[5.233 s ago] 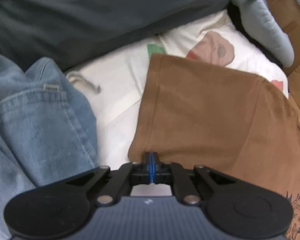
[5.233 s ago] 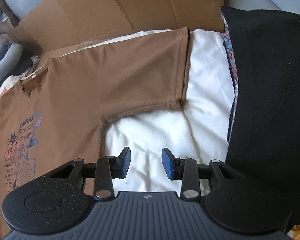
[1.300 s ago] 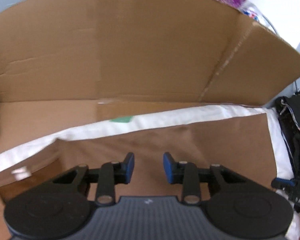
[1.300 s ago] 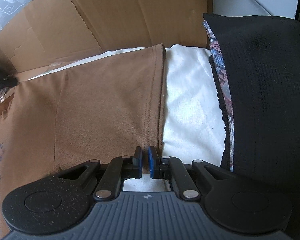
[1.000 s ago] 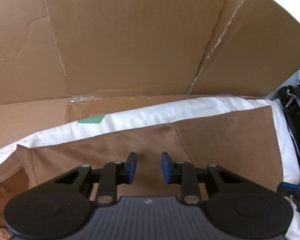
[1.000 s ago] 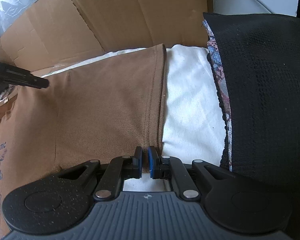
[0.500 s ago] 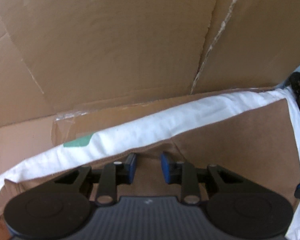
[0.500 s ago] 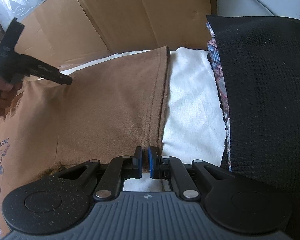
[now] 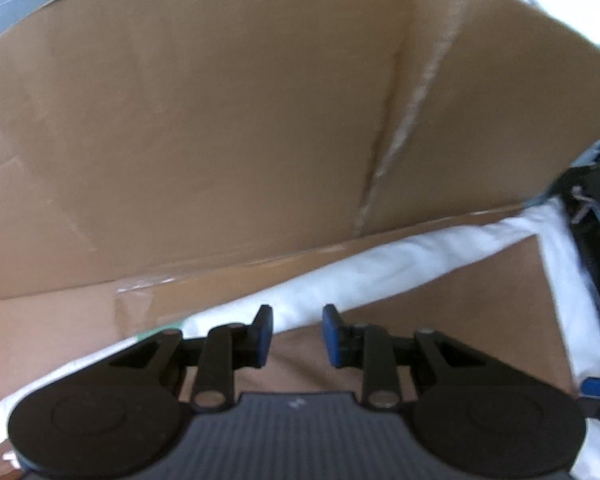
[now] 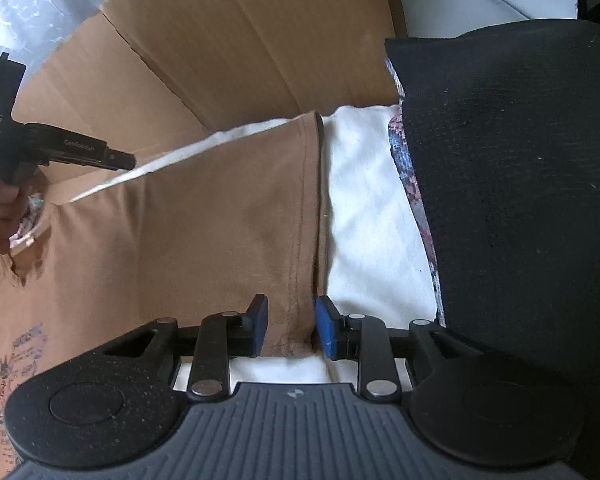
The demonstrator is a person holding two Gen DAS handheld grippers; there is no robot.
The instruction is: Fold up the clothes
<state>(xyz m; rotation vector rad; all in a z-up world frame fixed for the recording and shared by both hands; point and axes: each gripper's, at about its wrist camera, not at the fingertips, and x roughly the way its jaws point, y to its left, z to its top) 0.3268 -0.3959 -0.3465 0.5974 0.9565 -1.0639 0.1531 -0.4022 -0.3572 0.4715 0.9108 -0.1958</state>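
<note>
A brown T-shirt (image 10: 220,220) with a blue print (image 10: 20,360) lies spread on a white sheet (image 10: 368,220). My right gripper (image 10: 292,326) hovers over the lower corner of the sleeve hem. Its jaws are opening, with the hem between them and the pads clear of it. My left gripper (image 9: 296,334) is open over the shirt's far edge (image 9: 460,300), by the sheet (image 9: 380,272), with nothing gripped. In the right wrist view the left gripper (image 10: 122,162) shows at the left, held by a hand (image 10: 0,216) above the shoulder area.
A cardboard wall (image 9: 220,120) stands just behind the shirt and fills most of the left wrist view. It also shows in the right wrist view (image 10: 240,40). A black knitted cloth (image 10: 520,180) with a patterned edge is piled at the right of the sheet.
The right jaws have parted and let go of the sleeve hem, and that gripper has lifted a little. The left gripper has shifted along the shirt's far edge towards the cardboard.
</note>
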